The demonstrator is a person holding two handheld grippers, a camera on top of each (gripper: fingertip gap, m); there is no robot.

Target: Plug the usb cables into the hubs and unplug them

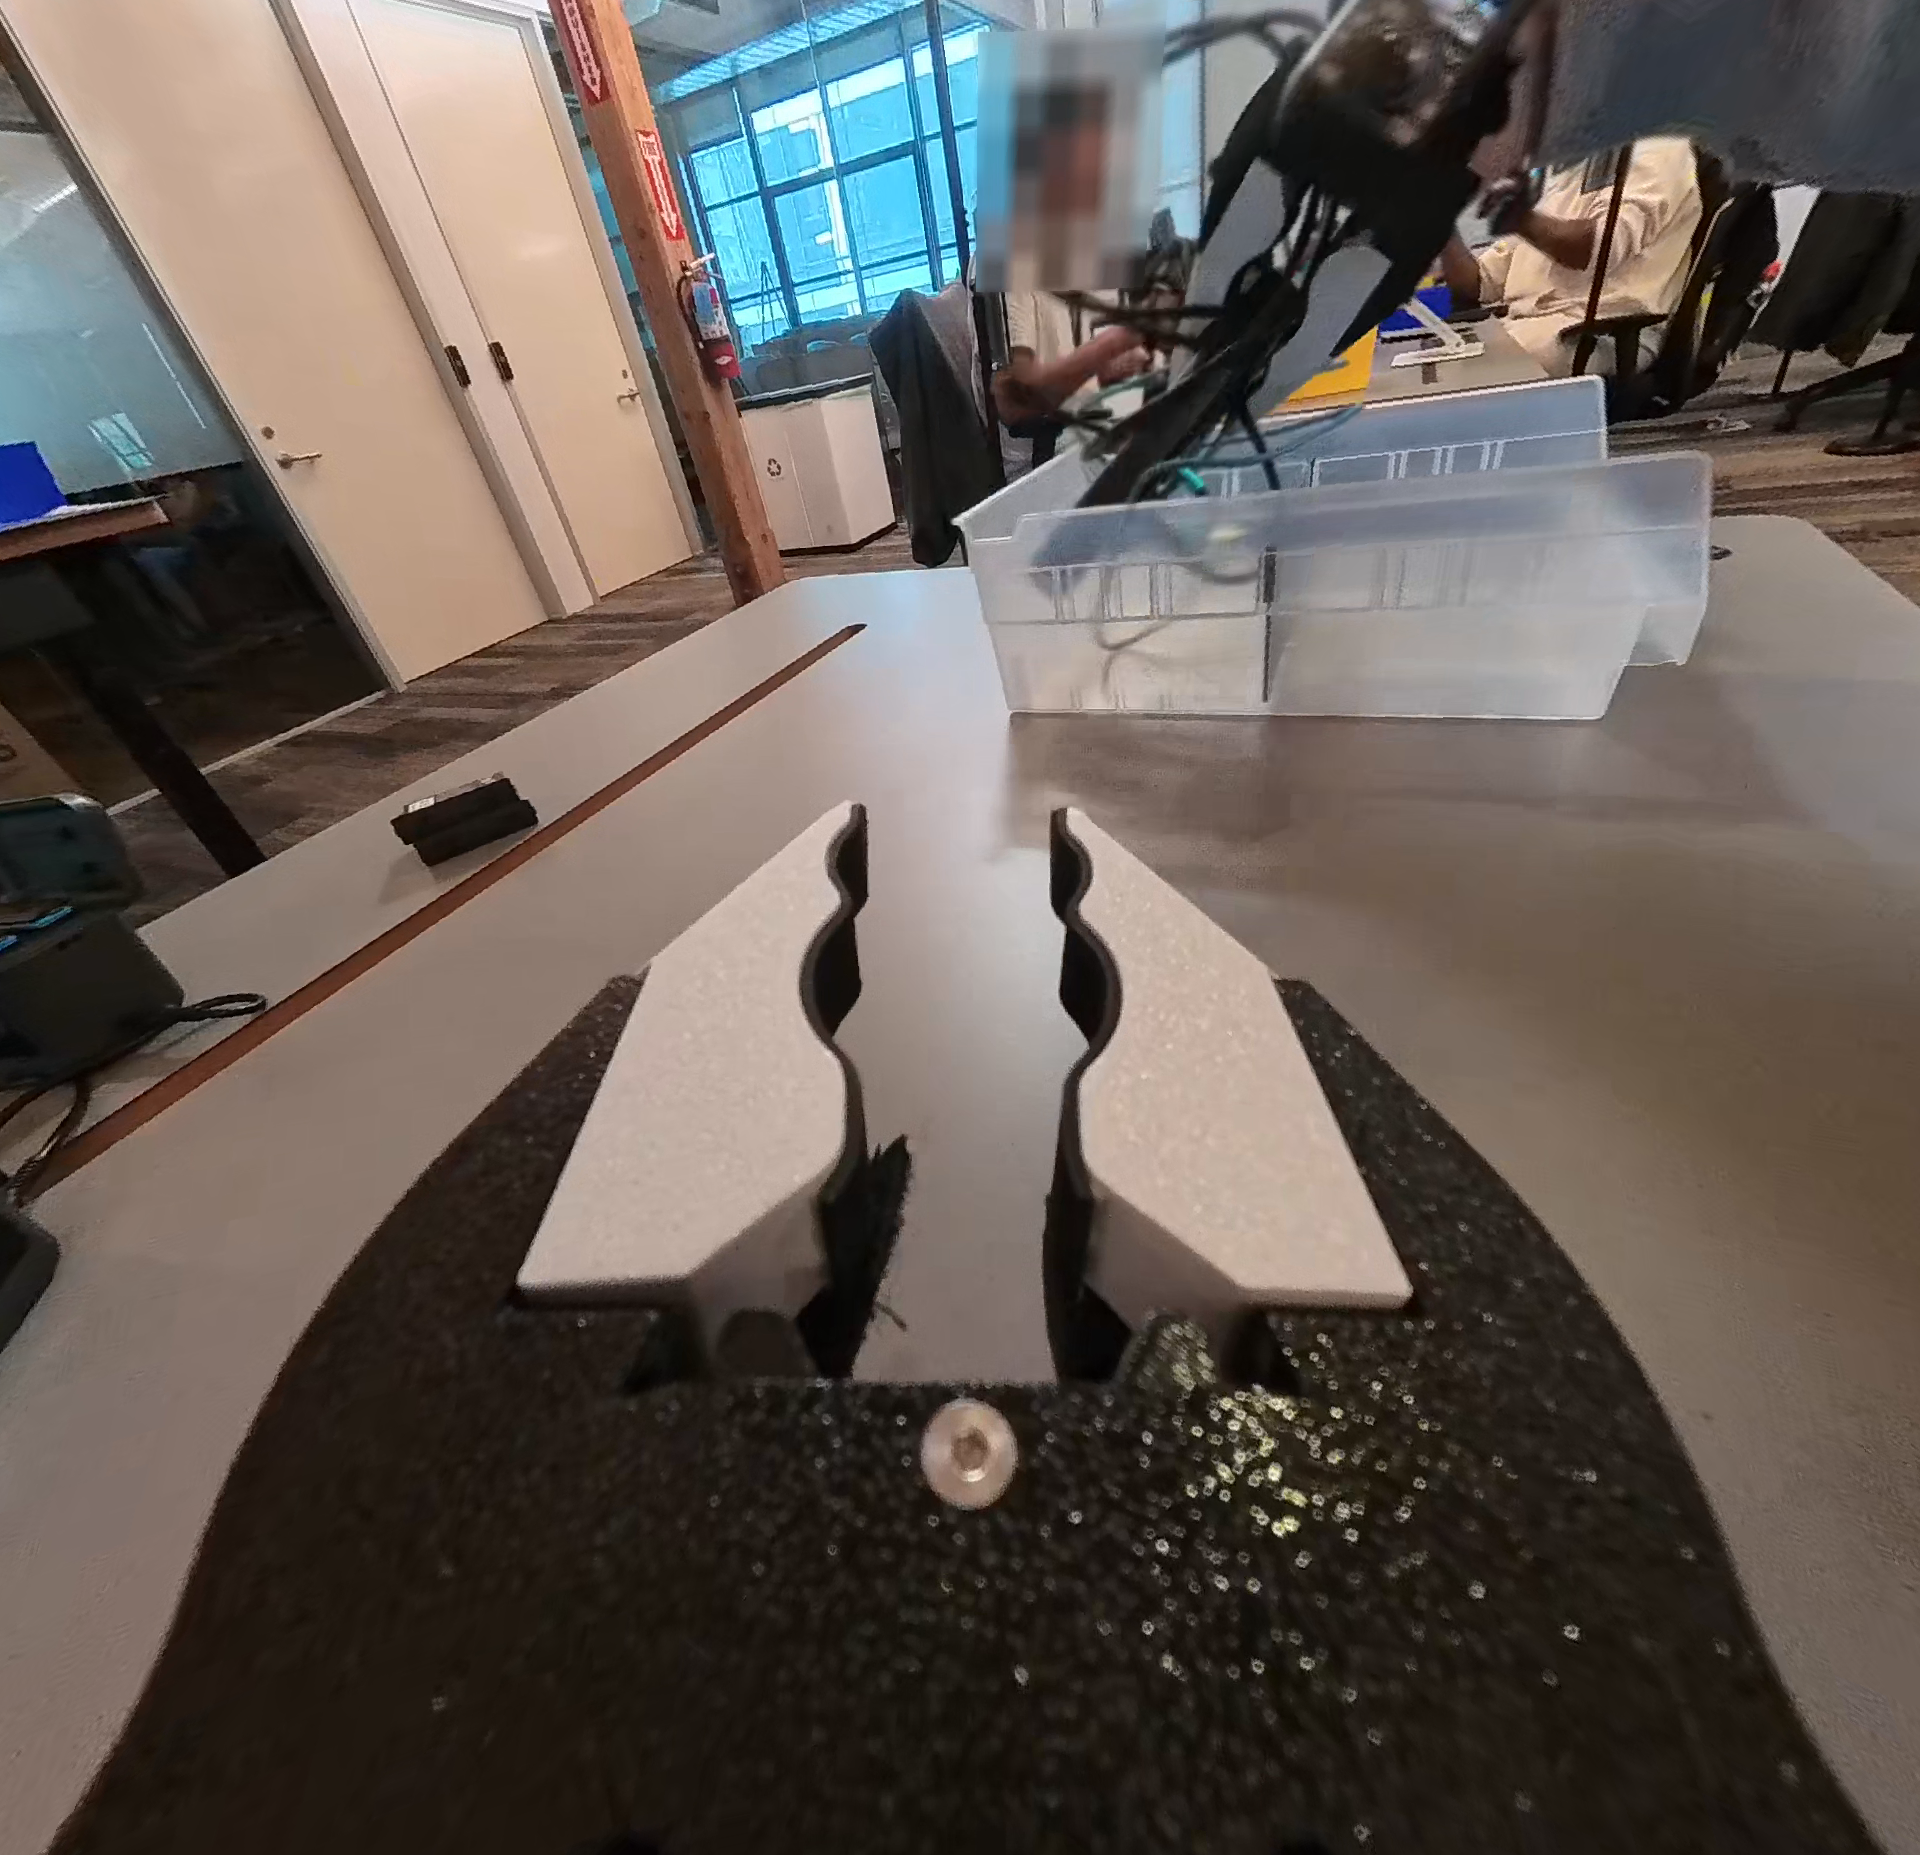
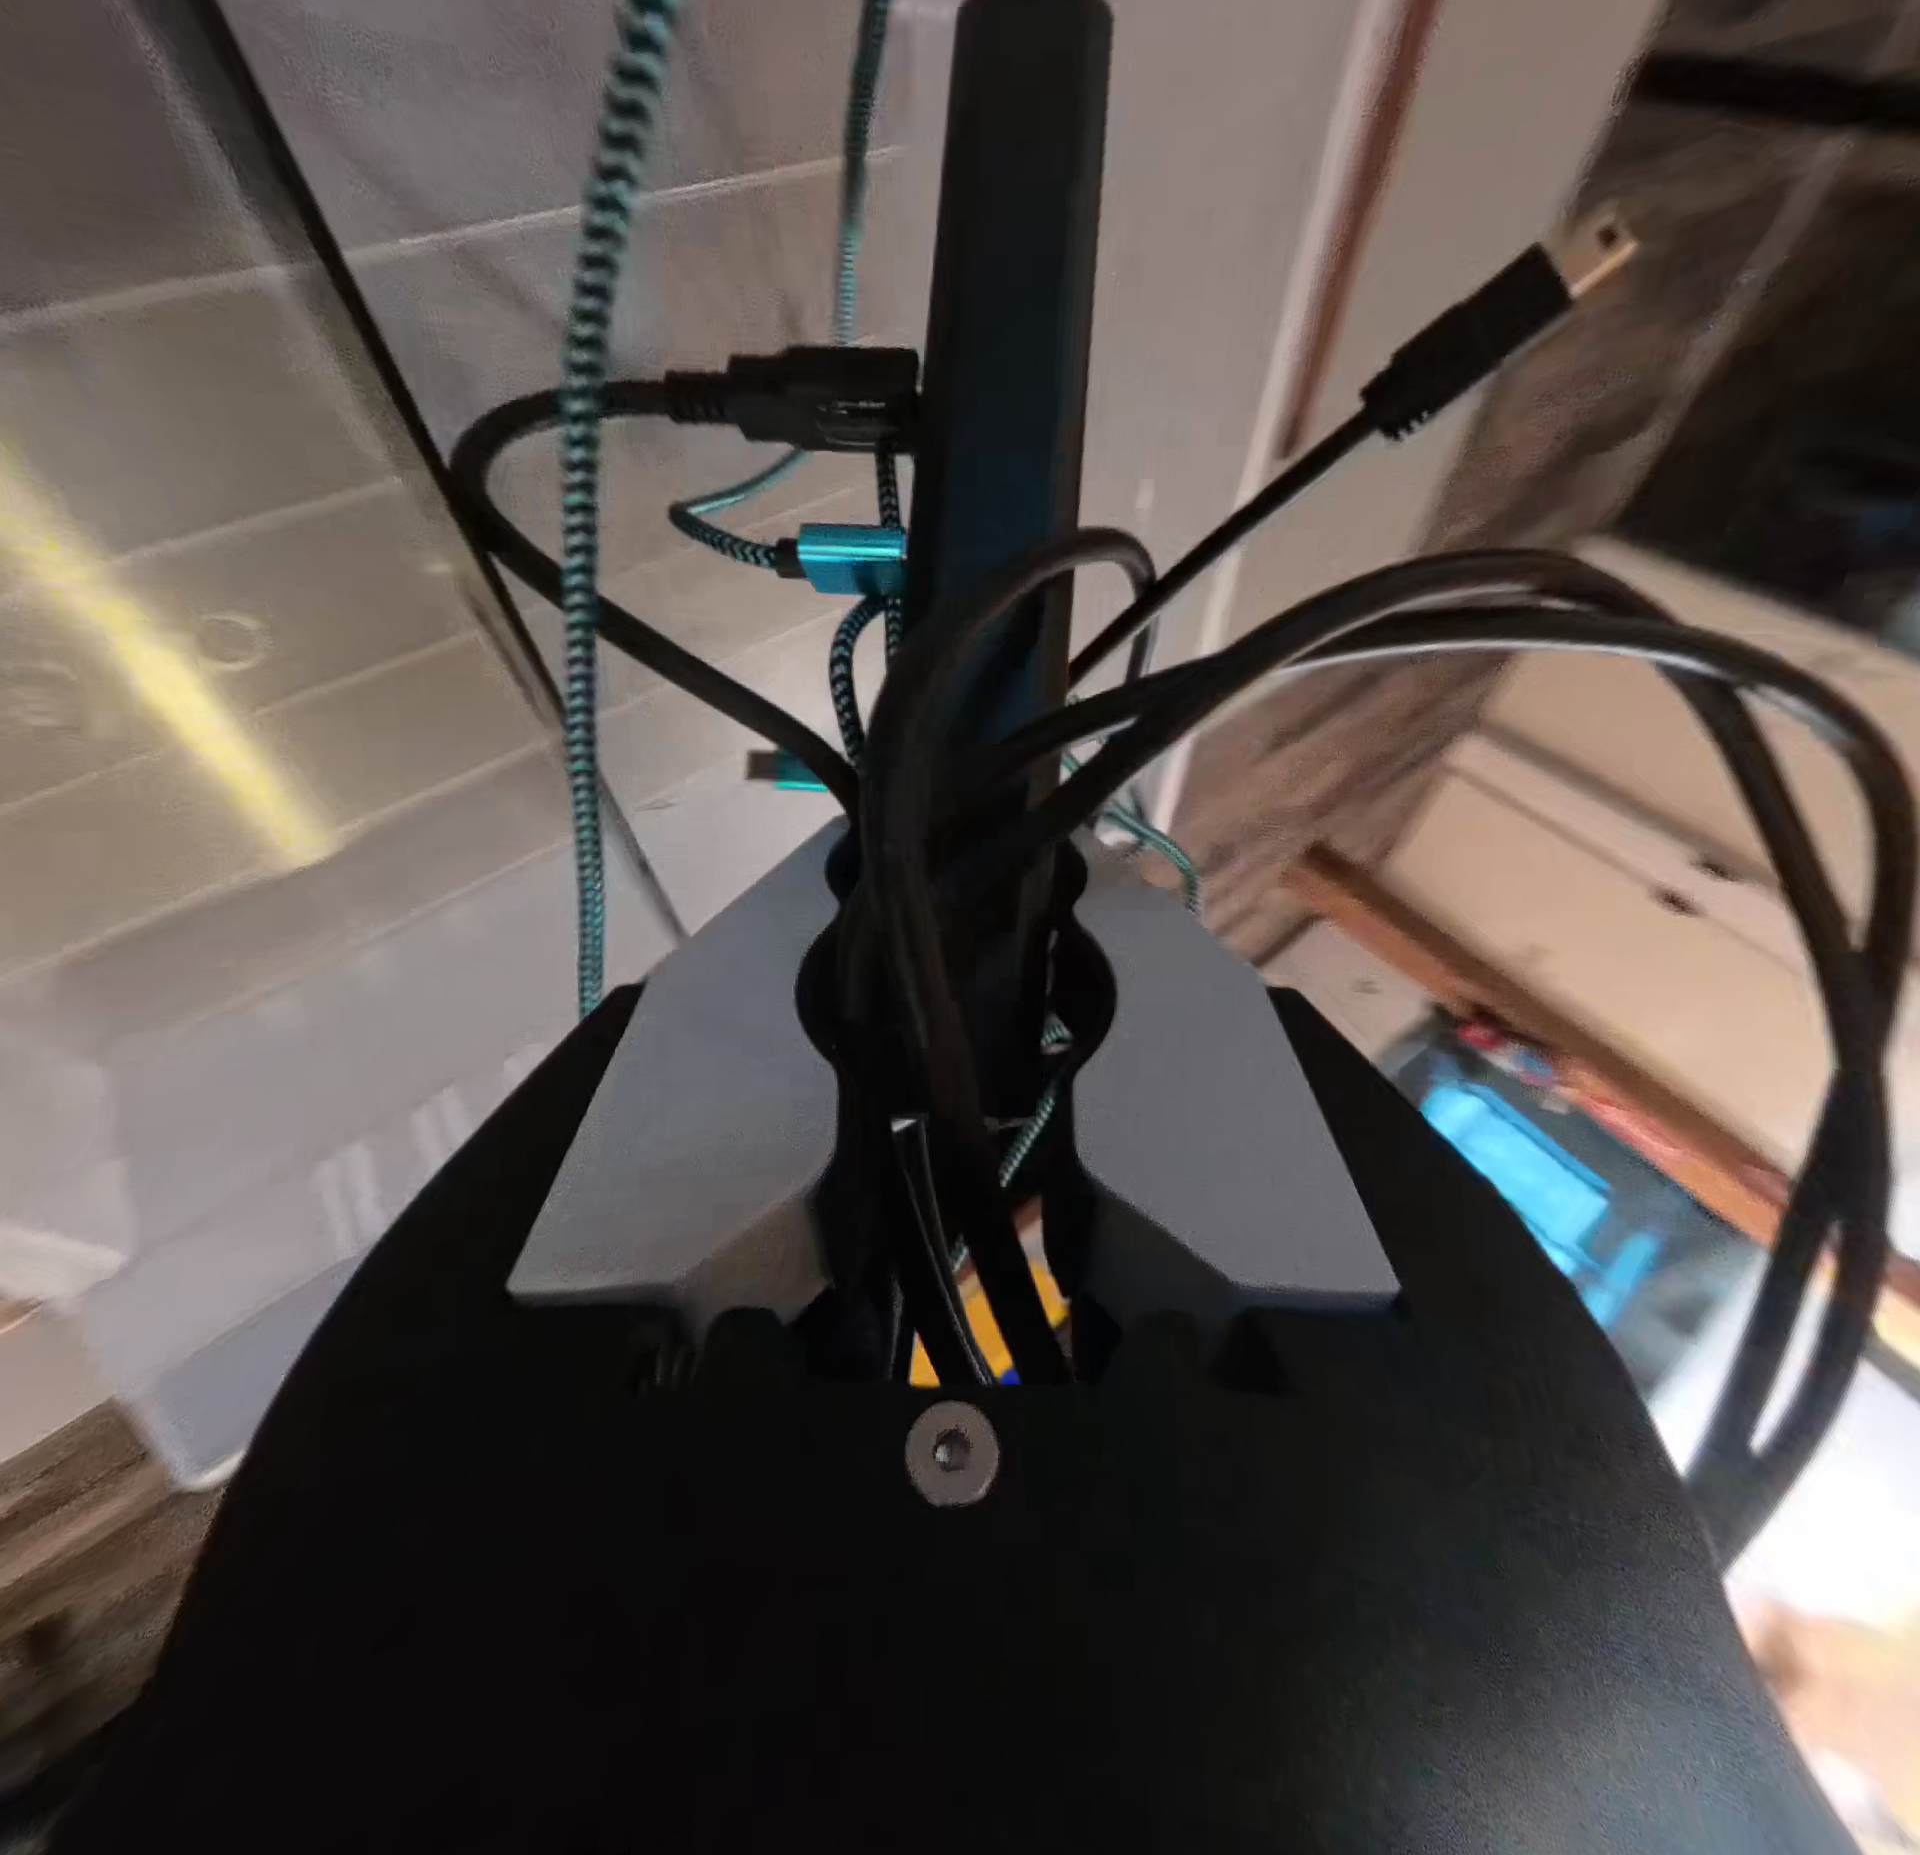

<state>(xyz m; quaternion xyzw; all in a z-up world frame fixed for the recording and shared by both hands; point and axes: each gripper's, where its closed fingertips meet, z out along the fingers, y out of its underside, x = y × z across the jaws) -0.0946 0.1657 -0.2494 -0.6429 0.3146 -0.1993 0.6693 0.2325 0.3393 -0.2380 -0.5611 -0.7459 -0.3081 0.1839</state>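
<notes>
So the right gripper [image 2: 961, 870] is clenched on the hub [image 2: 1013, 371] plus a whole wad of cables [image 2: 1351, 642] jammed in between its fingers. The hub's long axis runs straight out along the fingers toward 12 o'clock in the right wrist view, so it's basically an extension of the gripper. A black plug [image 2: 821, 397] and a teal plug [image 2: 847, 558] are seated in its side, both sticking out toward 9 o'clock. A loose black plug [image 2: 1507, 319] hangs free up at 1 o'clock, not plugged into anything.

The left gripper [image 1: 961, 849] is released and holding nothing, parked low over the table [image 1: 1455, 974]. From there the hub bundle [image 1: 1195, 423] sits up at about 1 o'clock, dangling over the clear bin [image 1: 1351, 652], well apart from the left fingers. I'd guess the next move hinges on that: the left one has to lift and swing toward 1 o'clock, then come in sideways to the hub, since the plugs pull out across its length, not along it.

Worth noting, only the right view shows which ports are filled and the plug directions. Only the left view shows the bundle hanging above the bin and how far off the free gripper is. Right view is pretty blurry around the edges, too.
</notes>
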